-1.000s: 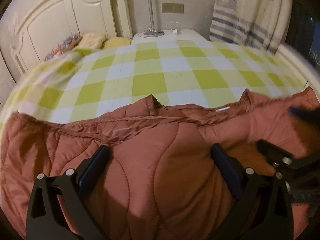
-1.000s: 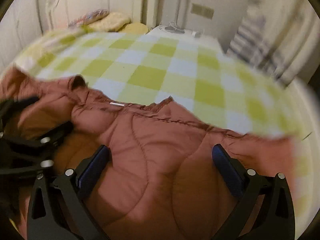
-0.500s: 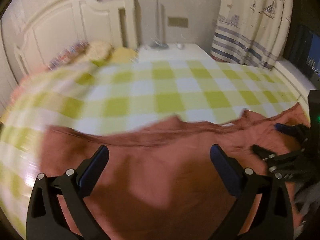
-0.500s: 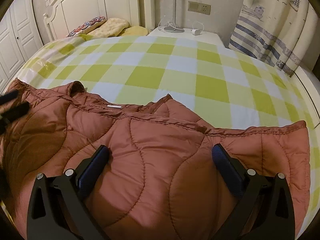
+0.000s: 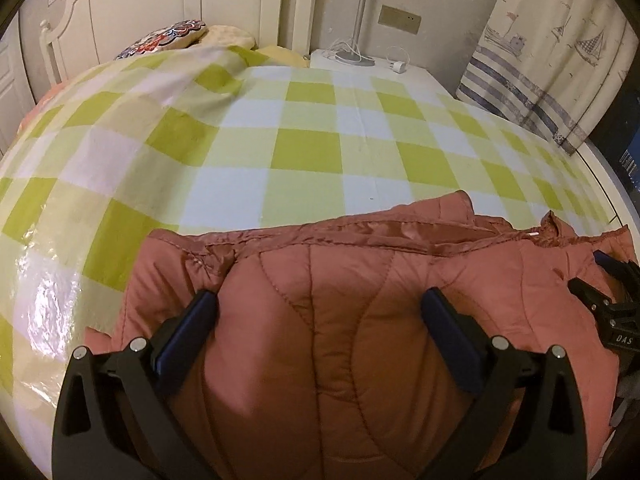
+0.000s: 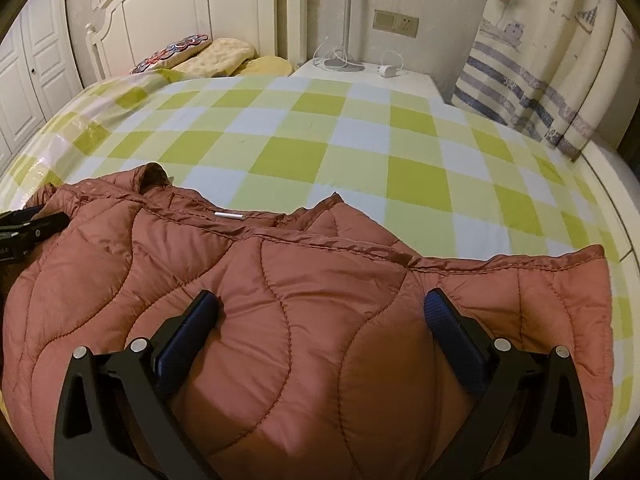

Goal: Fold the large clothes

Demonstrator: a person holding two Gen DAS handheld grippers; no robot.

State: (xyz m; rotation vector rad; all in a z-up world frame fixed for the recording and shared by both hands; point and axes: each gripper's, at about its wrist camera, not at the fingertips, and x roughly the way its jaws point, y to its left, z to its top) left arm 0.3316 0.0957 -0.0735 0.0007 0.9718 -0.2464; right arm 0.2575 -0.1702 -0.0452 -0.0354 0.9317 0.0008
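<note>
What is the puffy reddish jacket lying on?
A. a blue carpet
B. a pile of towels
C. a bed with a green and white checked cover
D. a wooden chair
C: in both wrist views the quilted jacket is spread over the near part of the checked bed cover, with the white headboard behind it.
</note>
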